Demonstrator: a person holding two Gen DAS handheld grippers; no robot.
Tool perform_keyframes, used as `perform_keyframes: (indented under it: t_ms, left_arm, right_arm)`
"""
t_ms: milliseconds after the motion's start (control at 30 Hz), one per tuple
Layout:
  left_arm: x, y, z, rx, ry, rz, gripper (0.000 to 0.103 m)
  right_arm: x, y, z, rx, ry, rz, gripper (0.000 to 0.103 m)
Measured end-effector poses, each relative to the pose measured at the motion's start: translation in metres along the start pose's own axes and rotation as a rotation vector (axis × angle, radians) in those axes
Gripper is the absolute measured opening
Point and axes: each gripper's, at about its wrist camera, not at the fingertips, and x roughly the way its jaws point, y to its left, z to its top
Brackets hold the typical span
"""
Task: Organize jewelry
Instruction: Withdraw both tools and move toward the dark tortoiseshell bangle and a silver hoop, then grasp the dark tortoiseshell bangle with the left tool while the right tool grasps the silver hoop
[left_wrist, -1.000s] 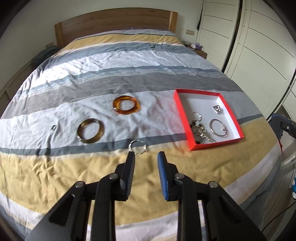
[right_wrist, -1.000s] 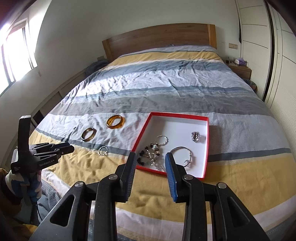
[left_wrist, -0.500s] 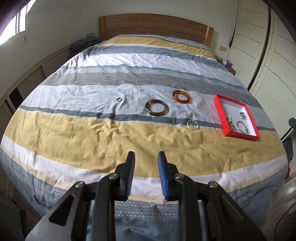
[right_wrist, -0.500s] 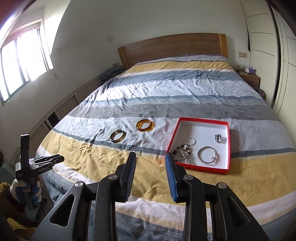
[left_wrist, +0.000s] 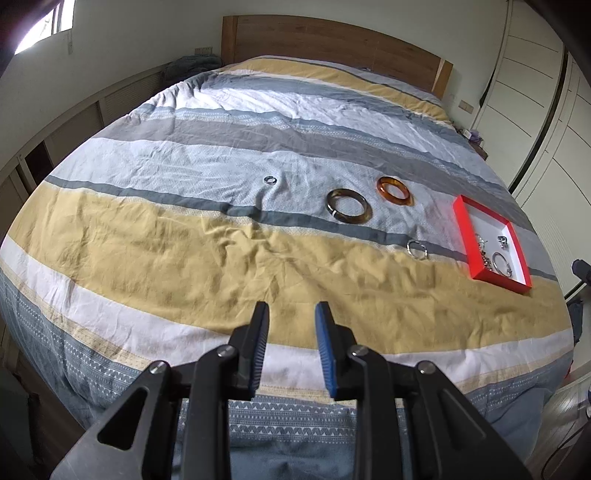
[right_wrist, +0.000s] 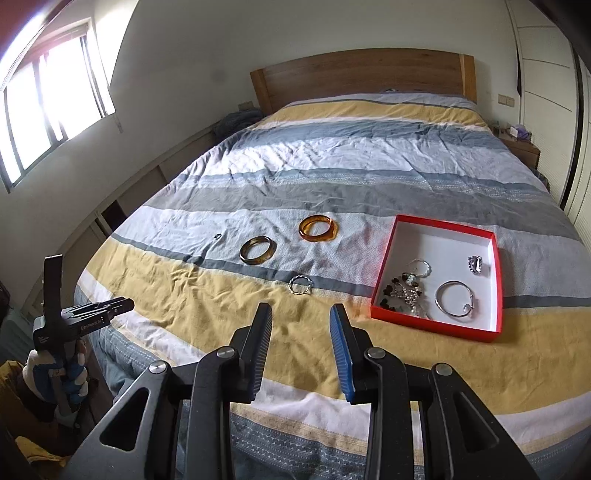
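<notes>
Seemingly, red tray (right_wrist: 386, 275) lengthwise toward headboard (right_wrist: 362, 74)

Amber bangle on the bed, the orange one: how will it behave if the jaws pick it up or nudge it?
The amber bangle looks like a glossy rigid ring, so probably stiff and somewhat slippery between the pads. It lies flat on the soft striped duvet, so a nudge would likely slide or snag it, not roll it. If set on edge it could roll.

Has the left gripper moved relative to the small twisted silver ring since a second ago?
Yes. The left gripper has pulled back and leftward from the twisted silver ring, which now lies far off to its upper right.
</notes>
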Motion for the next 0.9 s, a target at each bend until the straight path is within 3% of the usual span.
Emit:
perform_keyframes:
  t_ms: [467,900]
  left_arm:
    - [0.112,-0.007,0.036,0.001,0.125,-0.002,0.024]
    - [0.186,-0.032,0.098,-0.007,0.132,-0.072,0.024]
  right_arm:
    - [0.136,-0.012,0.03,-0.051,0.186,0.049,0.032]
    - [0.229,-0.024,0.036,-0.063,0.296,0.119,0.032]
